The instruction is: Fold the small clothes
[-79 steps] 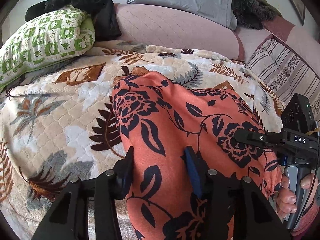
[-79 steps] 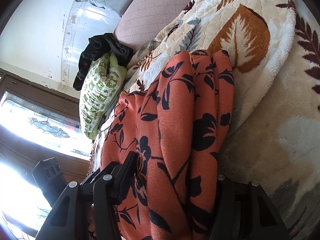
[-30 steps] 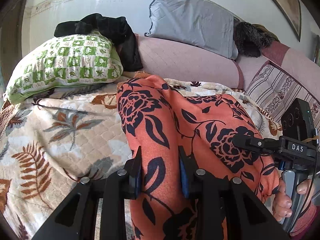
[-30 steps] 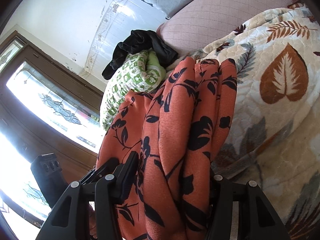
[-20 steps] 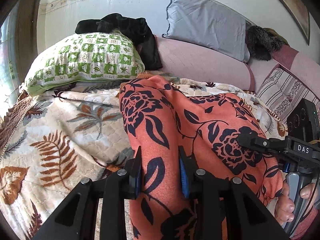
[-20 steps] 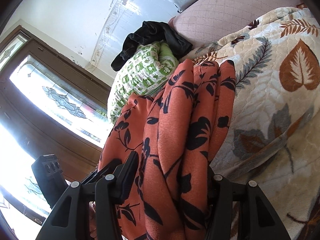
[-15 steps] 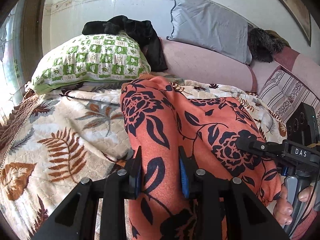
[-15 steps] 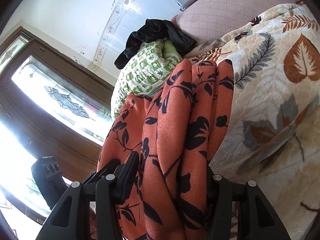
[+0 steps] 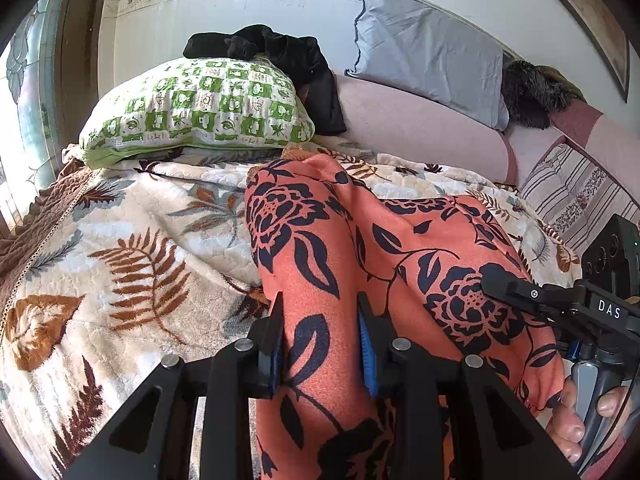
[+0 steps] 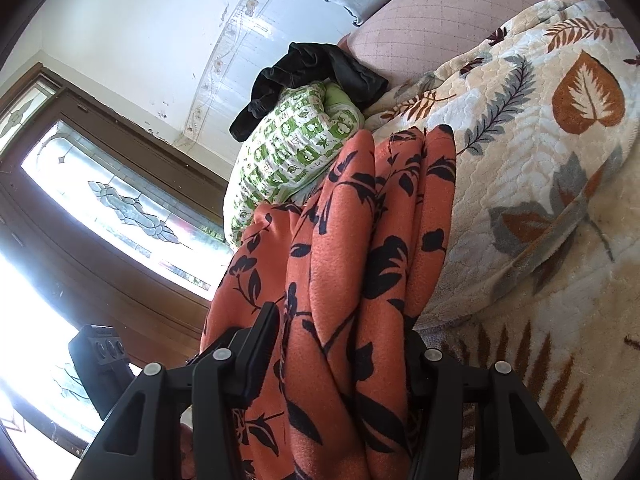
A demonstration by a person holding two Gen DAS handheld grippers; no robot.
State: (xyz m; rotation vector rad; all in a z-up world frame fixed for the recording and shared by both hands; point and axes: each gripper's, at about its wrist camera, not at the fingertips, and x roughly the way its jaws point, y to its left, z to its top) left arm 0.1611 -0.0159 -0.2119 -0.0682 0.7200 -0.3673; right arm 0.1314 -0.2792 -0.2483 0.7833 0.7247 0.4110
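Two tongs, left tongs (image 9: 320, 332) and right tongs (image 10: 340, 336), both clamped on one orange floral garment (image 9: 328, 240).

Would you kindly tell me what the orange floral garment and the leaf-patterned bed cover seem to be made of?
The orange garment with dark floral print looks like a soft brushed knit, perhaps fleece: its matte surface is finely napped and drapes in thick rounded folds. The cream bed cover with brown and grey leaves looks like plush quilted fabric: fuzzy pile, stitched puffy cells. Exact fibres cannot be told.

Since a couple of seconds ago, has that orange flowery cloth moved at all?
Yes. The orange cloth, gripped by both claws, has been dragged back from the green checked pillow, exposing more leaf-print blanket.
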